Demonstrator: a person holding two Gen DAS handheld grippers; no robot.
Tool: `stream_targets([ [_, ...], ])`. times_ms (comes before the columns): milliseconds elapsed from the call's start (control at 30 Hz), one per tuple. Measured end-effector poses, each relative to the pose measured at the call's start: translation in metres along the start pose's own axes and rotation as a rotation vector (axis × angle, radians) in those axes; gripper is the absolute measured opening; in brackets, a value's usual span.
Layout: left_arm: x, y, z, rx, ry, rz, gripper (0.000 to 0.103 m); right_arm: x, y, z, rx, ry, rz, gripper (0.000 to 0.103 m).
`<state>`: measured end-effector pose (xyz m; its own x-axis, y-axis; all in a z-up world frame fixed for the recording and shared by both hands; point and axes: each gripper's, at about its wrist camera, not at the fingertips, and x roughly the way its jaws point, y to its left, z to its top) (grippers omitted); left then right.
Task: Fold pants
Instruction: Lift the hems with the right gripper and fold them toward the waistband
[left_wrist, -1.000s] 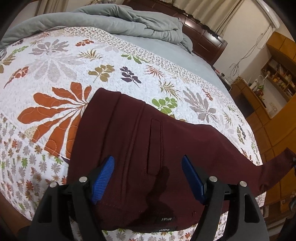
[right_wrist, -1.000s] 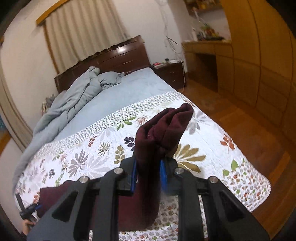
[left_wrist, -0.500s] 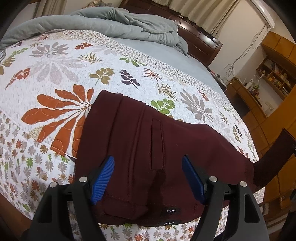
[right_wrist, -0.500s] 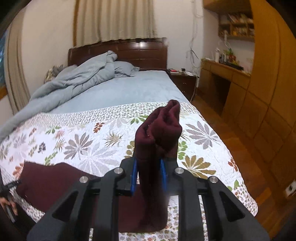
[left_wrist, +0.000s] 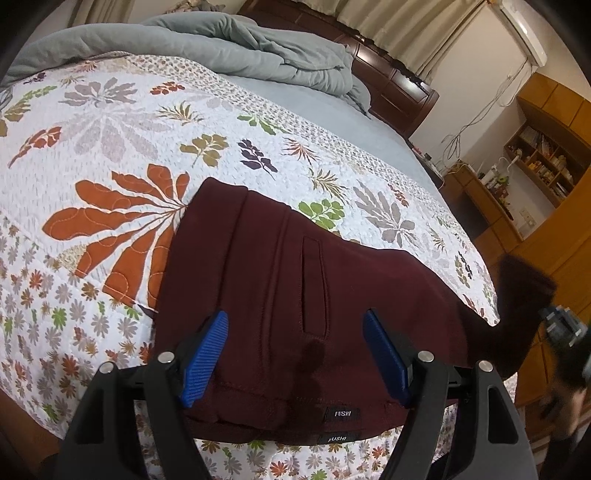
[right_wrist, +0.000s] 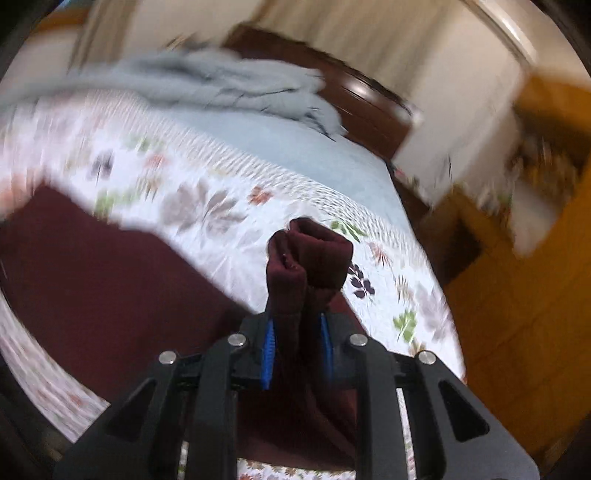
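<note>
Dark maroon pants (left_wrist: 295, 295) lie on the floral quilt (left_wrist: 110, 129), waist end near me with two small black labels at the hem. My left gripper (left_wrist: 295, 350) is open, its blue pads hovering over the waist, one on each side of the pocket slit. My right gripper (right_wrist: 297, 350) is shut on the bunched leg ends (right_wrist: 310, 258) and holds them lifted above the bed; it shows blurred at the far right of the left wrist view (left_wrist: 561, 332), with the legs (left_wrist: 517, 288) rising to it. The flat part of the pants (right_wrist: 110, 277) lies at the left.
A grey duvet (left_wrist: 240, 48) is heaped at the head of the bed by the dark wood headboard (left_wrist: 399, 92). Wooden cabinets and shelves (left_wrist: 535, 166) stand to the right. The quilt's near edge (left_wrist: 55, 387) drops off just below the waistband.
My right gripper has swung the held leg ends leftward toward the waist, and its view is now blurred by motion. The left gripper has stayed open over the waist, barely shifting.
</note>
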<state>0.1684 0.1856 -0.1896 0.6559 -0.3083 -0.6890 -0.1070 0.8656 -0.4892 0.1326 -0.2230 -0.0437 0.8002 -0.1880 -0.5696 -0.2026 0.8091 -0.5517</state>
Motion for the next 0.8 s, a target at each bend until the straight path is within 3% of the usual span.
stream_targets([
  [233, -0.001, 0.007, 0.0, -0.023, 0.006, -0.032, 0.076, 0.025, 0.118, -0.053, -0.447, -0.015, -0.089, 0.019],
  [367, -0.001, 0.007, -0.001, -0.024, 0.006, -0.036, 0.076, 0.023, 0.129, -0.068, -0.525, -0.035, -0.107, 0.019],
  [800, -0.001, 0.008, -0.001, -0.022, 0.007, -0.037, 0.076, 0.022, 0.146, -0.093, -0.6, -0.035, -0.099, 0.02],
])
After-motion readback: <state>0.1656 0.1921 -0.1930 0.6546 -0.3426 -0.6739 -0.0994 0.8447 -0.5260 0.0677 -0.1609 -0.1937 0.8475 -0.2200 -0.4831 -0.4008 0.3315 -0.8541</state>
